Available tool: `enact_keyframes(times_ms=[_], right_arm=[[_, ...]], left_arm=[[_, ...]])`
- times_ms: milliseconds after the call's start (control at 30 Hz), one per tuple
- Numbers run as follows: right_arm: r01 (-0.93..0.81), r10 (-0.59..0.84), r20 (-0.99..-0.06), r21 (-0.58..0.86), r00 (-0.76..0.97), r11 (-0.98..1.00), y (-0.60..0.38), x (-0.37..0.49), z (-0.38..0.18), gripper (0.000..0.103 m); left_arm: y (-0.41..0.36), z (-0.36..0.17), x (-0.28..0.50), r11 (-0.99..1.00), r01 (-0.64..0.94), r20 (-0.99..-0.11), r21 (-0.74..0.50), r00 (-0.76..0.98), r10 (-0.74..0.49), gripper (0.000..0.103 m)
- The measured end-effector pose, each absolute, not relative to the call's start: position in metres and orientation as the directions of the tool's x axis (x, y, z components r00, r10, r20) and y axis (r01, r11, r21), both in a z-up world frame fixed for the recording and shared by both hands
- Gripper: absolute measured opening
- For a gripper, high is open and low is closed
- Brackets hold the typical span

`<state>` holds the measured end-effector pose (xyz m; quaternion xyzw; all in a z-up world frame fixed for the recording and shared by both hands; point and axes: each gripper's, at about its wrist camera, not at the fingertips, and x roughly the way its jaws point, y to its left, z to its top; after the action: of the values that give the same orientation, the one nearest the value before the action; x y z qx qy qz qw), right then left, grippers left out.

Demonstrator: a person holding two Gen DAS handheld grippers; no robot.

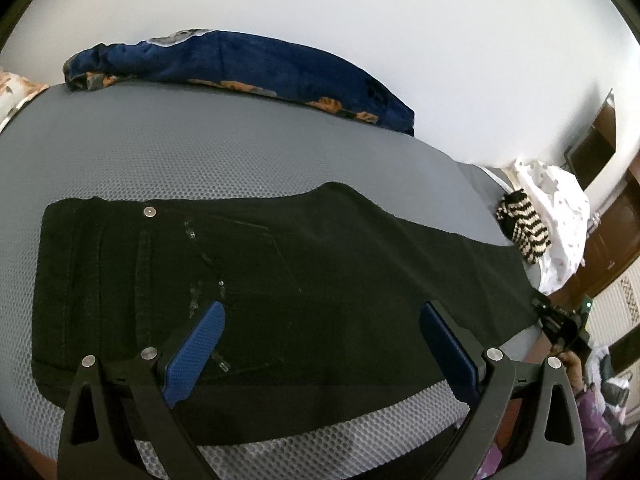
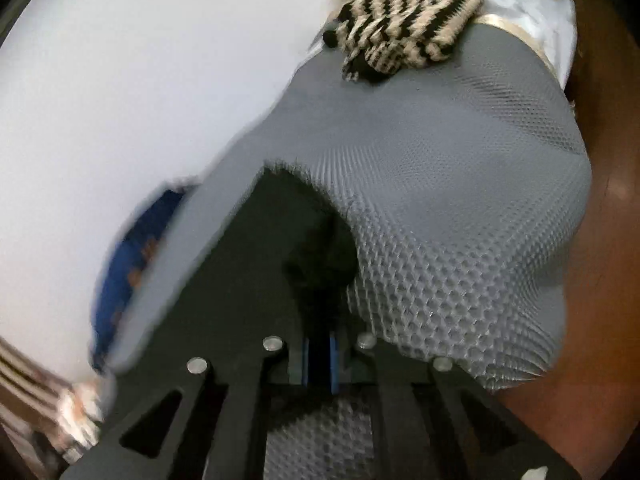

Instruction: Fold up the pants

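A: So, what is the surface like?

B: Grey honeycomb-mesh mattress (image 1: 240, 152) against a plain white wall (image 1: 360, 20). A dark blue blanket with orange print (image 1: 240, 68) lies rolled along the far edge, touching the wall. At the right end sit a black-and-cream striped knit piece (image 2: 408, 20) and white spotted cloth (image 1: 560, 208); brown wooden furniture (image 1: 612, 216) stands beyond.

A: And the pants?

B: Black pants (image 1: 280, 272) lie flat across the near half of the mattress, waistband to the left with 1 metal button showing, leg running off to the right.

A: The claws?

B: Left gripper (image 1: 320, 336) hovers over the pants with its 2 blue pads spread wide, nothing between them. Right gripper (image 2: 320, 364) has its blue pads drawn narrow, pinching black fabric of the pants at the leg end; that view is blurred.

A: Any containers?

B: I cannot make any out.
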<state>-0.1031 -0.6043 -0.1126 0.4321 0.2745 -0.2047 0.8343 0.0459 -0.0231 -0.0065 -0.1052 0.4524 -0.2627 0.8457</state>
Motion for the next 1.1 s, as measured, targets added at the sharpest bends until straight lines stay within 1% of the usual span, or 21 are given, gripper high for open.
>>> enact_keyframes(times_ms=[133,267,400,467,567,667,767,867,933,1100], right_arm=[[0.547,-0.099,-0.619,0.594,0.779,0.59,-0.597,-0.1,-0.087,0.006],[0.45,-0.059,-0.576,0.567,0.815,0.689,-0.564,-0.067,-0.035,0.006],[0.307,0.029,-0.562,0.493,0.827,0.814,-0.495,-0.007,0.007,0.006],[0.223,0.087,-0.568,0.454,0.819,0.863,-0.449,0.022,0.016,0.006],[0.11,0.189,-0.575,0.444,0.796,0.889,-0.388,0.05,0.011,0.007],[0.005,0.299,-0.593,0.455,0.748,0.89,-0.318,0.07,-0.011,0.006],[-0.035,0.372,-0.625,0.483,0.686,0.875,-0.273,0.084,-0.043,0.006],[-0.036,0.387,-0.693,0.463,0.608,0.886,-0.233,0.093,-0.08,0.007],[-0.03,0.373,-0.718,0.441,0.588,0.897,-0.225,0.092,-0.092,0.007],[-0.042,0.38,-0.694,0.451,0.611,0.892,-0.23,0.087,-0.088,0.007]], left_arm=[[-0.011,-0.001,0.043,0.838,0.345,-0.691,-0.423,0.475,-0.545,0.098],[0.009,0.003,0.041,0.834,0.322,-0.667,-0.448,0.5,-0.552,0.098],[0.035,0.002,0.036,0.822,0.285,-0.633,-0.493,0.529,-0.564,0.098],[0.045,0.001,0.033,0.819,0.274,-0.629,-0.503,0.534,-0.565,0.098],[0.06,-0.002,0.03,0.821,0.26,-0.626,-0.509,0.543,-0.56,0.098],[0.071,-0.006,0.027,0.82,0.256,-0.624,-0.512,0.545,-0.56,0.098],[0.077,-0.013,0.027,0.818,0.246,-0.628,-0.52,0.539,-0.562,0.098],[0.08,-0.019,0.028,0.799,0.228,-0.624,-0.557,0.52,-0.583,0.098],[0.081,-0.021,0.026,0.79,0.233,-0.615,-0.567,0.518,-0.594,0.098],[0.076,-0.025,0.026,0.791,0.248,-0.622,-0.56,0.505,-0.599,0.098]])
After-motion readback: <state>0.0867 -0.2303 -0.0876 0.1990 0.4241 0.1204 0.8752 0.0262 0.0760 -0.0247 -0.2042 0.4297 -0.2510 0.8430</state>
